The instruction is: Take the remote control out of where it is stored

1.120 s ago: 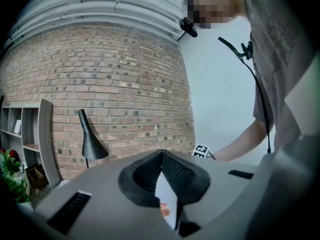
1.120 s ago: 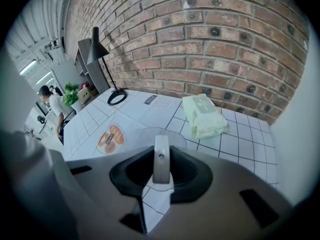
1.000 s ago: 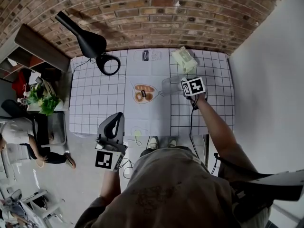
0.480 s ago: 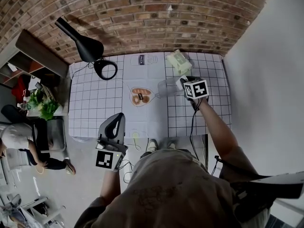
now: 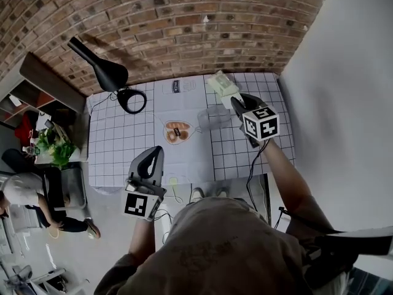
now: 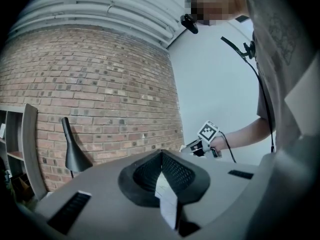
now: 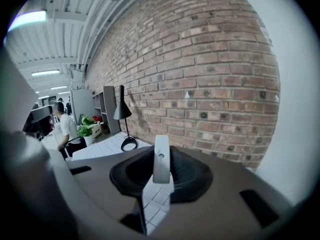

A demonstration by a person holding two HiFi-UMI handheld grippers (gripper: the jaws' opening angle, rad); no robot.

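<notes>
A slim pale-grey remote control [image 7: 161, 159] stands upright between the jaws of my right gripper [image 7: 161, 173], which is shut on it. In the head view the right gripper [image 5: 237, 102] hangs high over the right part of the table, just right of a clear container [image 5: 211, 117]; the remote itself is hidden there. The left gripper view catches the right gripper [image 6: 199, 145] in the air too. My left gripper [image 5: 153, 153] stays in front of the table's near edge, its jaws [image 6: 161, 154] closed with nothing between them.
The table [image 5: 123, 146] wears a white grid cloth. A black desk lamp [image 5: 116, 78] stands at its far left, a pale green box [image 5: 222, 83] at the far middle, a heart-shaped dish [image 5: 176, 131] in the centre. A brick wall lies behind; a person sits at left.
My right gripper has risen from the clear container, carrying the remote up with it. The left gripper has barely shifted.
</notes>
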